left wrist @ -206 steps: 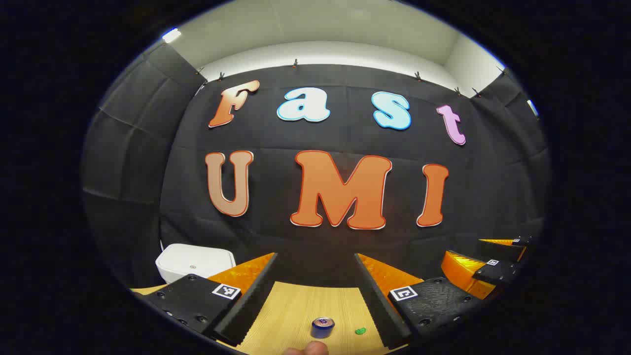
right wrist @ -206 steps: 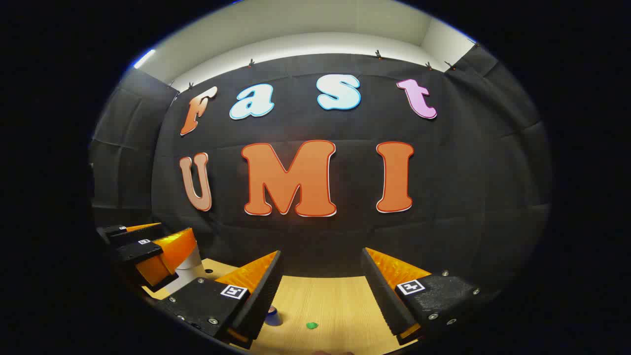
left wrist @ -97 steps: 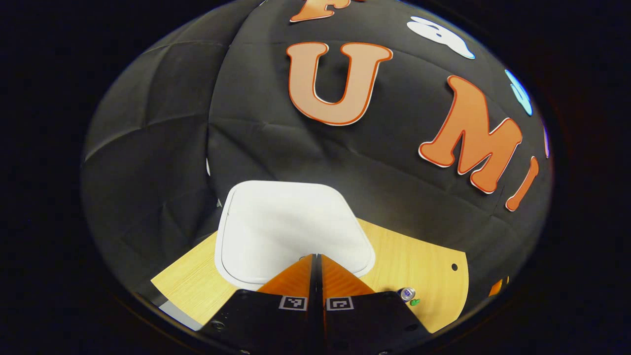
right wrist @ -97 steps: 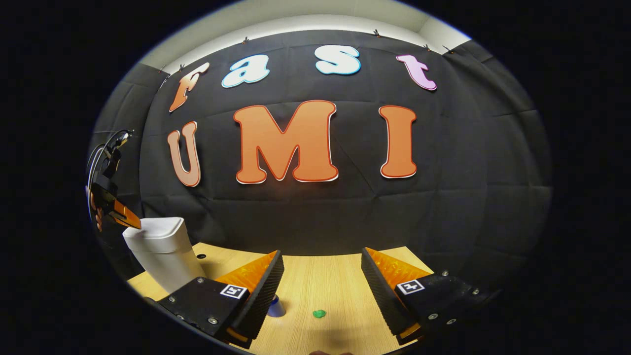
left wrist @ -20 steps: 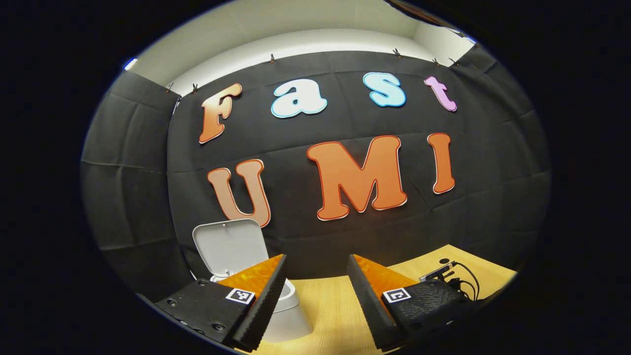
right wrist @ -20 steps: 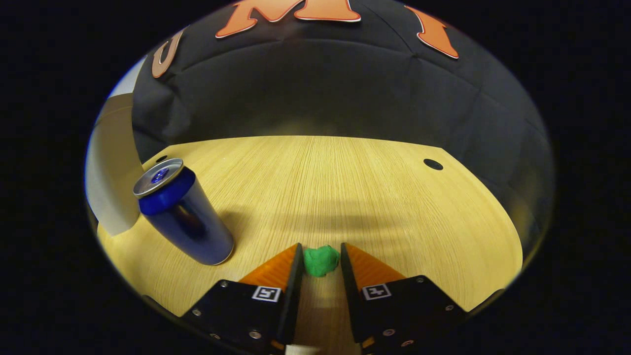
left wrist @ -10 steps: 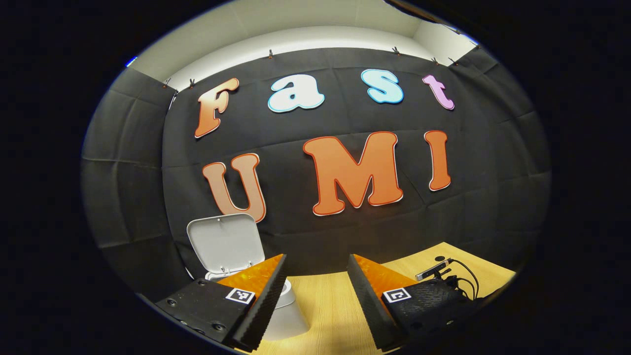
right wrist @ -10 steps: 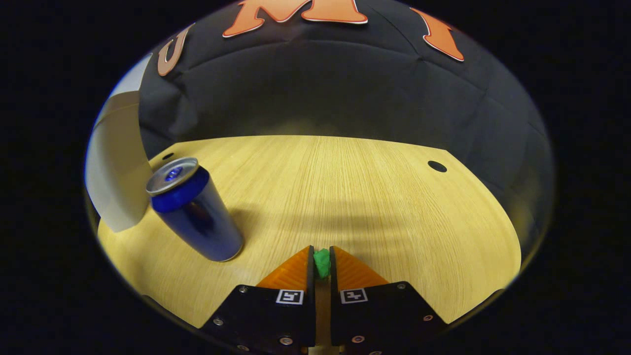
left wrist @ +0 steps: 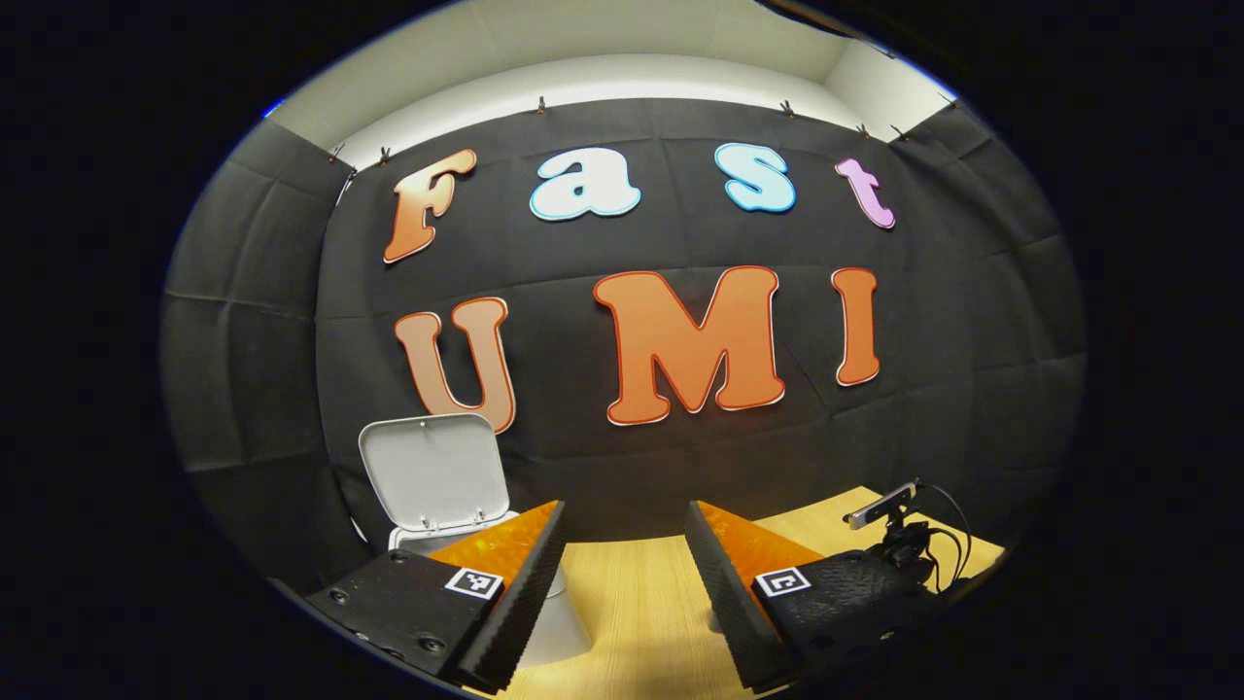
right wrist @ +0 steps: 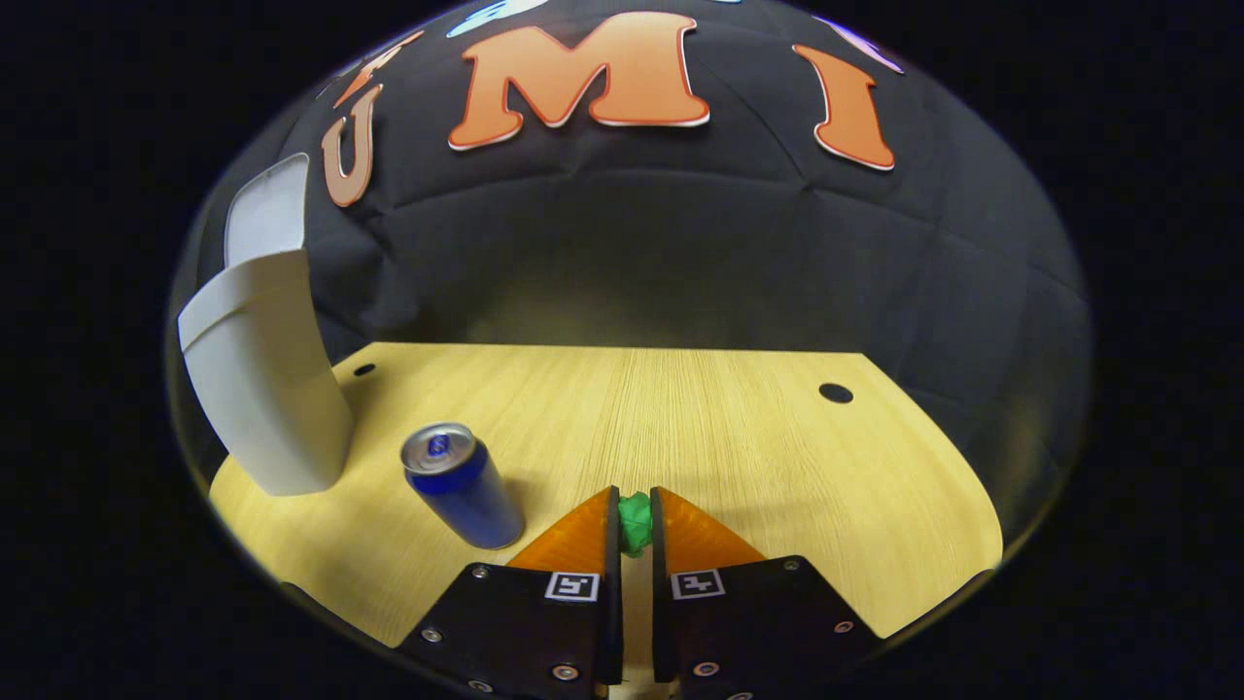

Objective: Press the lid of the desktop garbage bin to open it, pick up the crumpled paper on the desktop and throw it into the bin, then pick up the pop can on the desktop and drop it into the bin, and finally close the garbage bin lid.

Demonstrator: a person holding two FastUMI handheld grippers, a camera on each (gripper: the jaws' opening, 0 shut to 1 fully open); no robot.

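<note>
Crumpled paper in the right gripper's grasp, open bin waiting off to its left

In the right gripper view, the right gripper [right wrist: 634, 530] has both fingers clamped on the green crumpled paper [right wrist: 636, 522], a small wad with no clear long axis, held above the wooden desktop [right wrist: 739, 428]. The white garbage bin [right wrist: 264, 389] stands well apart to the left, its lid [right wrist: 265, 209] raised against the booth wall and its mouth facing up; the coming carry looks to run leftward and over that rim. The blue pop can [right wrist: 462, 483] stands upright between paper and bin, long axis vertical, near the likely path. In the left gripper view, the left gripper [left wrist: 622, 574] has its fingers spread apart and empty, just beside the bin and the nearer of the two to it.
</note>
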